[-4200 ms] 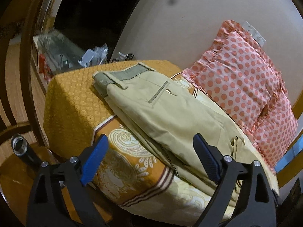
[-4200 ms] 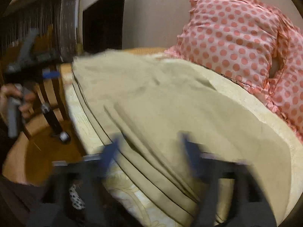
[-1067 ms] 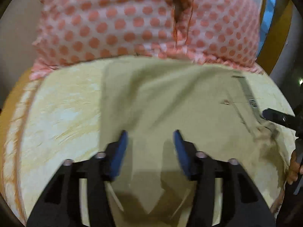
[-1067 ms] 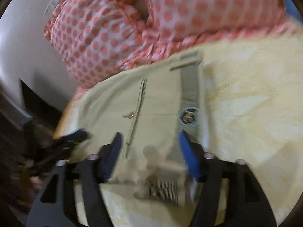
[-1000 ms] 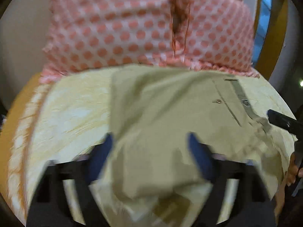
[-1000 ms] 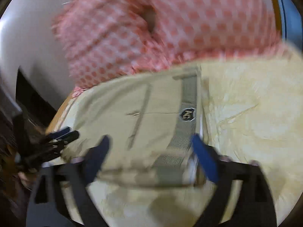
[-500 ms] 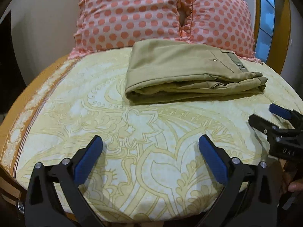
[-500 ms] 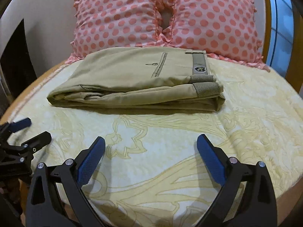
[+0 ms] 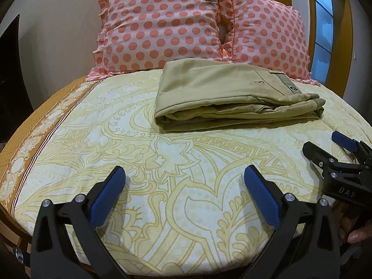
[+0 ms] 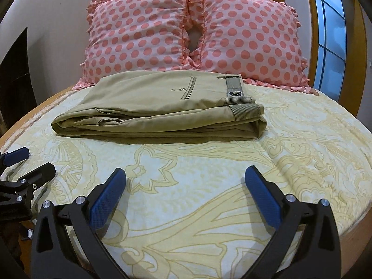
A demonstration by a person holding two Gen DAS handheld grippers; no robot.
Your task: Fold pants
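The khaki pants lie folded in a flat stack on the bed, in front of the pillows; they also show in the right wrist view, waistband to the right. My left gripper is open and empty, held back over the near part of the bed, well short of the pants. My right gripper is open and empty, also well short of them. Each gripper shows in the other's view: the right one at the right edge, the left one at the left edge.
The bed has a cream and yellow patterned sheet with an orange border at the left. Two pink polka-dot pillows lean on the wall behind the pants. A window is at the right.
Both grippers let go of the pants and pulled back toward the near edge of the bed. Over the last half second little has moved.
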